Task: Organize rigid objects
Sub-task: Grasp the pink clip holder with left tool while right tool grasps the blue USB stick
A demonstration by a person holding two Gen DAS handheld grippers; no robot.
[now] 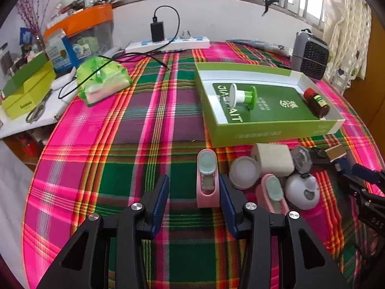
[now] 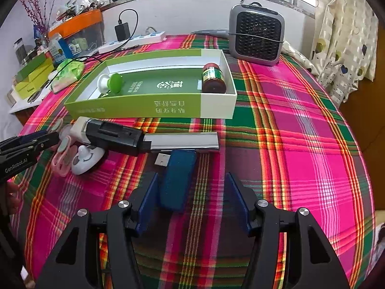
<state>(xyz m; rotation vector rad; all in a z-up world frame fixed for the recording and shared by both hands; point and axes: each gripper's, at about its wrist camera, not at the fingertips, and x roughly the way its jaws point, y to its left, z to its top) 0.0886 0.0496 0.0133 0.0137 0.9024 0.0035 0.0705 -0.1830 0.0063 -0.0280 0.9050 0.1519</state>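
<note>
Left gripper [image 1: 192, 200]: jaws stand apart and hold nothing; a pink clip-like gadget [image 1: 207, 180] lies on the plaid tablecloth [image 1: 96, 168] between the blue pads, close against the right-hand pad, well clear of the other.
Gadget's axis: it runs lengthwise away from the camera, in line with the fingers, so the pads would close across its narrow sides.
Loose cluster: just right of that gripper sit a white round lid [image 1: 244, 172], a beige sponge block [image 1: 273, 159], a second pink gadget [image 1: 272, 192] and a white egg-shaped item [image 1: 303, 190], crowded together and touching.
Green box [image 1: 272, 134]: it lies open beyond the cluster, already holding a green-and-white spool [image 1: 243, 95] and a brown bottle [image 1: 316, 103].
Right gripper [image 2: 191, 200]: jaws apart, empty; a blue USB stick [image 2: 178, 180] lies between the pads, nearer the left-hand one, its plug pointing away toward a black-and-silver device [image 2: 149, 138].
Judgement: each hand seems lined up on its own piece; the left hand is nearer the gadget, the right nearer the stick, and the box lies ahead of both.
</note>
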